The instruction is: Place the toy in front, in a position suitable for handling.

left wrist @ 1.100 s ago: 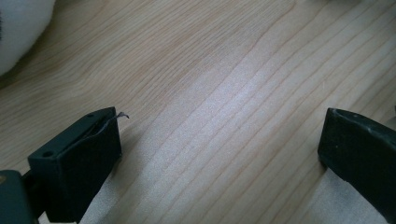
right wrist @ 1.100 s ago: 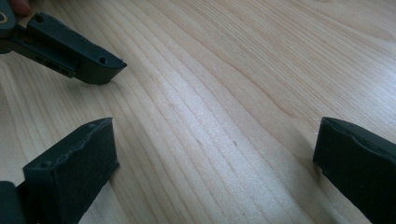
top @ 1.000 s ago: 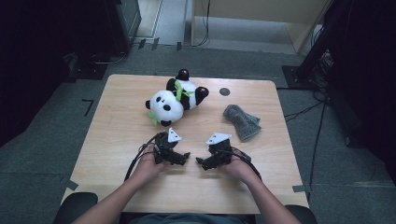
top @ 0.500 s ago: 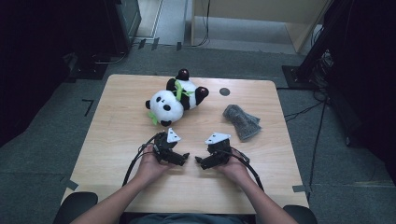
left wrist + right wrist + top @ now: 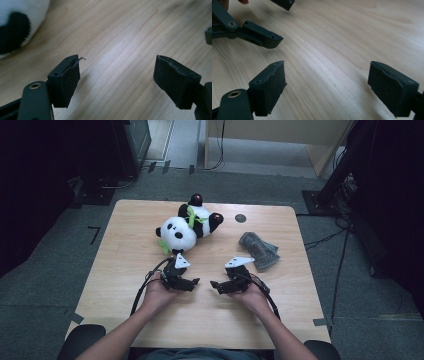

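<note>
Beside the panda [image 5: 186, 227], two gaping grippers

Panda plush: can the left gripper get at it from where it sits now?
Probably yes. The left gripper is open and empty, and the panda plush lies just beyond it on the table, bare wood between them. It points toward the right gripper, so it must turn first.

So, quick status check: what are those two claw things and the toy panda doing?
Left gripper open, empty. Right gripper open, empty, facing it. Panda lying untouched beyond them. Grey cloth off to the right.
</note>
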`<state>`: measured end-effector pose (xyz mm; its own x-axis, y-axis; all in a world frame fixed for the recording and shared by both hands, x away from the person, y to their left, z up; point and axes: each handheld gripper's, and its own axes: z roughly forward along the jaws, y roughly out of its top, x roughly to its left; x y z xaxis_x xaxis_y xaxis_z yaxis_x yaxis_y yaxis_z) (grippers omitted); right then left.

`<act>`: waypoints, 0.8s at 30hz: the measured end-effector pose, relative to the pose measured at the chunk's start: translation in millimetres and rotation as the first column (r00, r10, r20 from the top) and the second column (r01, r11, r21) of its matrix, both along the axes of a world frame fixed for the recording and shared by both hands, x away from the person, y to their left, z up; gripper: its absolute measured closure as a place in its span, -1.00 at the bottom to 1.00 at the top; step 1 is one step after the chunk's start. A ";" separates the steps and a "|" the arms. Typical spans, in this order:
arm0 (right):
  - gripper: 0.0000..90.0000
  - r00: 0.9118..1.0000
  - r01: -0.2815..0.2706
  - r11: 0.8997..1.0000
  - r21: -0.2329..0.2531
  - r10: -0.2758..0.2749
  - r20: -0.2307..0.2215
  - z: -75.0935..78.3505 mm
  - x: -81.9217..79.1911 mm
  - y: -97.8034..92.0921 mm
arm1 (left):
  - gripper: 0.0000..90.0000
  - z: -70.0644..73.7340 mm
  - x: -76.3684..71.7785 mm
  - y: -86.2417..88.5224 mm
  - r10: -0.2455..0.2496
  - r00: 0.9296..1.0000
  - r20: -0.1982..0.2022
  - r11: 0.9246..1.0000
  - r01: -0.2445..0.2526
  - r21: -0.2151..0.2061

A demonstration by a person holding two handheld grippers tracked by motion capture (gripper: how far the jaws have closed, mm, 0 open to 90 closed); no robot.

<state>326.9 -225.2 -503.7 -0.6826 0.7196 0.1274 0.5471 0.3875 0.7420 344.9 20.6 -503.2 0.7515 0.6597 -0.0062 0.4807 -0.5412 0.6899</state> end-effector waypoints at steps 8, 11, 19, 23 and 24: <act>-0.52 0.999 -0.003 1.000 0.004 0.003 0.046 18.1 -0.5 -2.2 | -0.38 18.5 5.0 9.6 -0.029 0.999 -0.046 0.998 0.027 -0.053; -0.52 0.999 -0.001 1.000 -0.001 0.001 0.046 20.8 1.1 -3.4 | -0.36 23.4 5.5 10.2 -0.039 0.999 -0.038 0.998 0.037 -0.053; -0.43 0.999 0.033 0.999 0.011 -0.034 0.033 31.5 7.7 -14.8 | -0.19 41.7 16.2 16.2 -0.041 0.999 -0.030 0.993 0.038 -0.112; -0.41 0.998 0.047 0.999 0.007 -0.047 0.033 34.8 9.0 -17.3 | -0.25 50.6 22.4 19.0 -0.041 0.999 -0.026 0.992 0.037 -0.124; -0.40 0.998 0.049 0.999 0.006 -0.049 0.032 35.5 9.4 -17.8 | -0.24 50.6 22.4 19.0 -0.041 0.999 -0.026 0.992 0.037 -0.124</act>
<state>336.2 -243.0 -468.2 -0.6502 0.7517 0.1100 0.5410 0.3565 0.7617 367.3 39.6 -452.6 0.7749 0.6229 -0.1074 0.4813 -0.4713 0.7391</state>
